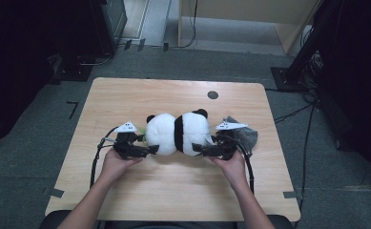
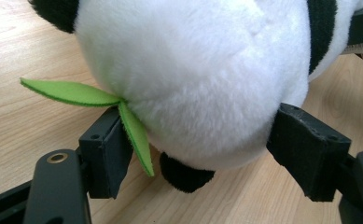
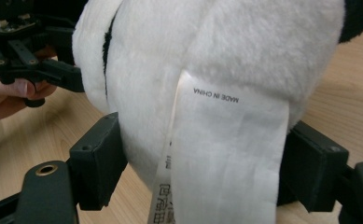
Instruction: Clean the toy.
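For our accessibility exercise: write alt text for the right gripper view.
A white plush panda sits between the right gripper's two black jaws, its sewn-in label reading "MADE IN CHINA" hanging in front. At upper left, a hand holds the left gripper against the toy.

panda lies on table between left gripper and right gripper.

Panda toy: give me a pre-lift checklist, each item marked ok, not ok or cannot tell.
1. Left gripper jaws straddle the panda toy at its head end: ok.
2. Right gripper jaws straddle its other end: ok.
3. Jaws squeezing firmly enough to hold: cannot tell.
4. Care label hangs between the right jaws and may get pinched: not ok.
5. Green leaf drapes over a left jaw pad: not ok.
6. Grey cloth lies close behind the right gripper: cannot tell whether it touches.
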